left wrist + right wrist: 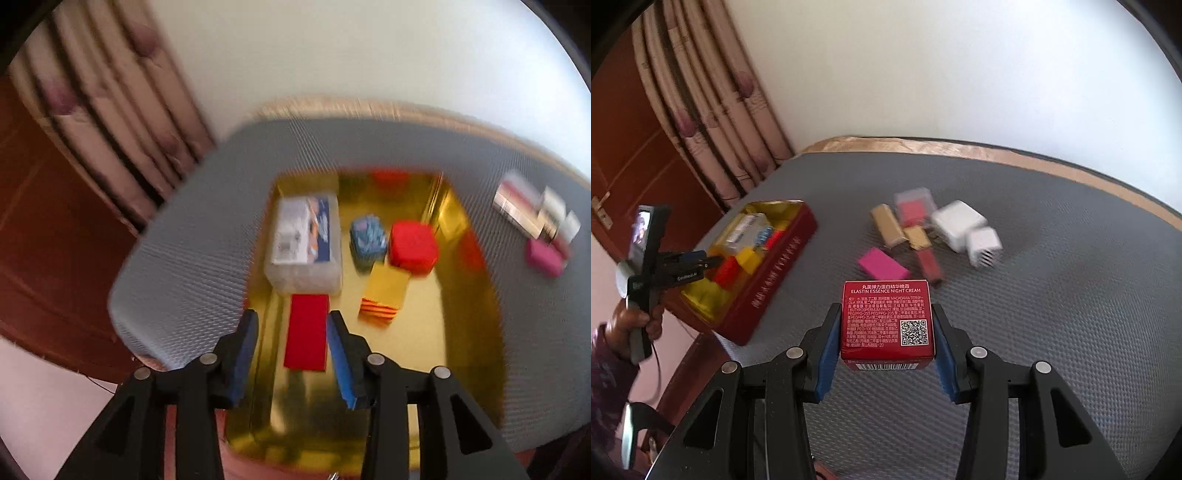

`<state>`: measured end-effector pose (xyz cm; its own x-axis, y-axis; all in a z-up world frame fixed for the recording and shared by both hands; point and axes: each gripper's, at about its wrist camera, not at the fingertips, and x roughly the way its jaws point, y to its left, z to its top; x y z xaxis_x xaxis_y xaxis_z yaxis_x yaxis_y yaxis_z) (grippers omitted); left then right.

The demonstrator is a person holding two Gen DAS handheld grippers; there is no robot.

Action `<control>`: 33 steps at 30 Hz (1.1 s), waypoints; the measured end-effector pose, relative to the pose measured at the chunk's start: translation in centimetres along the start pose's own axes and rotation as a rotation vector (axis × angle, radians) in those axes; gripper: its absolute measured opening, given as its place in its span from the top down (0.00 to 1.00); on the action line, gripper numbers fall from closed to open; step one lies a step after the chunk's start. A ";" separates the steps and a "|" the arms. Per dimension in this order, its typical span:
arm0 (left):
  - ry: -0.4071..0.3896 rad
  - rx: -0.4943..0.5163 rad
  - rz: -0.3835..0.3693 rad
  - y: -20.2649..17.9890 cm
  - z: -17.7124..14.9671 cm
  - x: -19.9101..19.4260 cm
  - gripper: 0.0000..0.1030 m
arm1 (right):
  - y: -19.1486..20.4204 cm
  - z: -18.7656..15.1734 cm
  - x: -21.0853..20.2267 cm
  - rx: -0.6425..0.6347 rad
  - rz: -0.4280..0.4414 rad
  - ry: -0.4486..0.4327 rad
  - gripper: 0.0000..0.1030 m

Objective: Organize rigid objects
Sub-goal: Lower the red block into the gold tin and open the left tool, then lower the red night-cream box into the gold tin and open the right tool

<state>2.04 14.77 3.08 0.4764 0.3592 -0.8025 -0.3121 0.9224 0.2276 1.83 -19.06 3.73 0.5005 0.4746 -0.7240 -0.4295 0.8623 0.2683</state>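
the right gripper is holding a red carton between its blue pads, lifted above the grey mat. the carton's face is reading "elastin essence night cream" under a line of chinese characters, with dense small print, one qr code and a barcode strip along the lower edge.

beyond it, a loose cluster is lying on the mat: one pink box, two gold boxes, two white blocks, one dark red stick and one clear case with a red inside; their print is too blurred to read.

the red tin with the gold lining is sitting near the mat's left edge, its side carrying gold chinese characters i cannot make out.

the left gripper is hanging over the tin's inside, jaws standing narrowly apart, with a flat red box lying on the gold floor between them; the pads are not pressing it. in the tin are also lying one clear plastic case with a printed label, one blue packet, one red block and one yellow striped box. the left-wrist view is smeared, so no label there is legible.

a hand is gripping the left tool's handle.
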 end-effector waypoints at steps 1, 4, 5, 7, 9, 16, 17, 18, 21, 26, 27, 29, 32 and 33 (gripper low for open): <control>-0.035 -0.044 0.003 0.4 -0.6 -1.6 0.51 | 0.7 0.5 0.1 -0.015 0.010 -0.003 0.58; -0.121 -0.150 0.002 1.8 -2.5 -4.8 0.43 | 3.7 2.4 0.6 -0.048 0.086 -0.006 0.58; -0.158 -0.182 0.001 2.3 -3.3 -5.7 0.43 | 4.8 3.1 0.9 -0.058 0.115 -0.005 0.58; -0.218 -0.217 0.002 3.0 -4.6 -7.2 0.43 | 7.5 4.7 1.9 -0.087 0.179 -0.003 0.58; -0.263 -0.224 0.002 3.2 -5.7 -7.9 0.43 | 9.9 6.3 3.4 -0.119 0.232 0.005 0.58; -0.270 -0.269 -0.055 4.4 -6.5 -7.6 0.43 | 15.4 10.5 12.7 -0.177 0.216 0.100 0.58; -0.254 -0.268 -0.061 4.5 -6.5 -7.3 0.43 | 15.8 10.7 14.1 -0.176 0.205 0.118 0.58; -0.241 -0.270 -0.065 4.6 -6.4 -7.0 0.43 | 16.0 10.9 15.1 -0.173 0.196 0.129 0.58; -0.235 -0.285 -0.080 5.0 -6.4 -6.7 0.43 | 16.4 11.5 17.6 -0.159 0.174 0.150 0.58; -0.208 -0.279 -0.074 5.0 -6.4 -5.8 0.43 | 16.5 11.6 20.5 -0.155 0.132 0.181 0.58; -0.196 -0.279 -0.078 5.0 -6.4 -5.5 0.43 | 16.6 11.7 21.2 -0.149 0.132 0.188 0.58; -0.178 -0.279 -0.082 4.8 -6.5 -5.2 0.43 | 16.6 11.7 21.9 -0.152 0.116 0.189 0.58; -0.175 -0.283 -0.079 4.9 -6.5 -5.0 0.43 | 16.6 11.8 22.6 -0.135 0.121 0.189 0.58; -0.174 -0.283 -0.078 4.9 -6.6 -5.0 0.43 | 16.5 11.9 22.5 -0.133 0.115 0.184 0.57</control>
<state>-7.27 16.54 4.61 0.6333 0.3301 -0.6999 -0.4734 0.8808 -0.0129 14.99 7.92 -0.61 0.3024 0.5173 -0.8006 -0.5768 0.7680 0.2783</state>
